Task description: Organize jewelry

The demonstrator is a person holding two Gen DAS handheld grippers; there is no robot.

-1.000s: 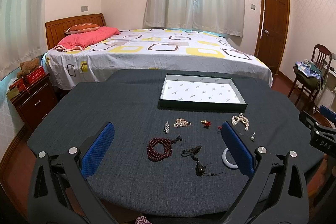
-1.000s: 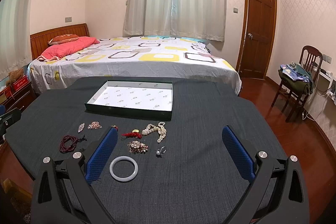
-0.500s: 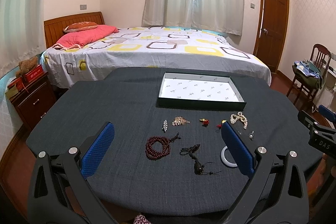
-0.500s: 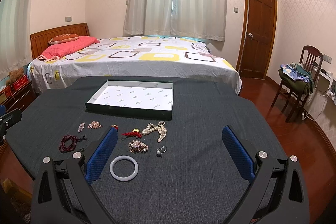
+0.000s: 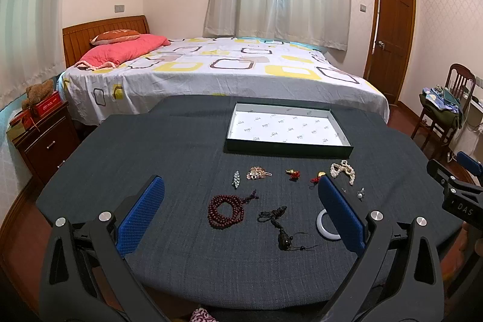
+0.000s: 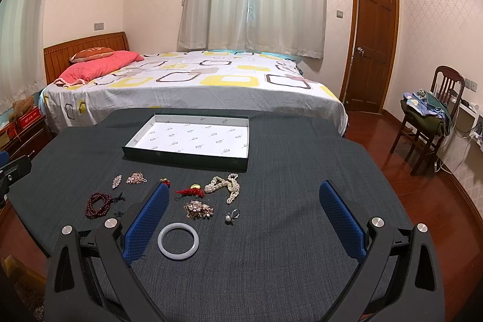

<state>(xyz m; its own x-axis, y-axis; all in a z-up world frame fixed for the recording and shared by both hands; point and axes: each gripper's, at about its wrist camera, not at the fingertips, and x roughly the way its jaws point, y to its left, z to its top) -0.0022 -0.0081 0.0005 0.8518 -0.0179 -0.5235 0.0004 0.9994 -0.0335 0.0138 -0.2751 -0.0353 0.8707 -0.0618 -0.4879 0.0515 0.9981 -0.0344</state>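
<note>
Several jewelry pieces lie on a dark cloth table (image 5: 169, 153). A shallow box (image 5: 288, 150) with a white floor stands behind them; it also shows in the right wrist view (image 6: 184, 158). A dark red bead bracelet (image 5: 225, 211) and a black cord pendant (image 5: 279, 227) lie between the fingers of my left gripper (image 5: 240, 212), which is open and empty above the table. My right gripper (image 6: 244, 216) is open and empty; a white bangle (image 6: 178, 240), a gold brooch (image 6: 197, 209), a ring (image 6: 231, 215) and a pearl strand (image 6: 225, 186) lie between its fingers.
A bed (image 5: 217, 71) stands behind the table, a nightstand (image 5: 42, 135) at the left, a chair (image 6: 428, 116) with clothes and a door (image 6: 372, 44) at the right. The right gripper's body (image 5: 455, 195) shows at the right edge of the left wrist view.
The left wrist view has shifted slightly, the box and jewelry sitting a little higher and left in frame. The right wrist view is nearly unchanged. Both grippers stay open.
</note>
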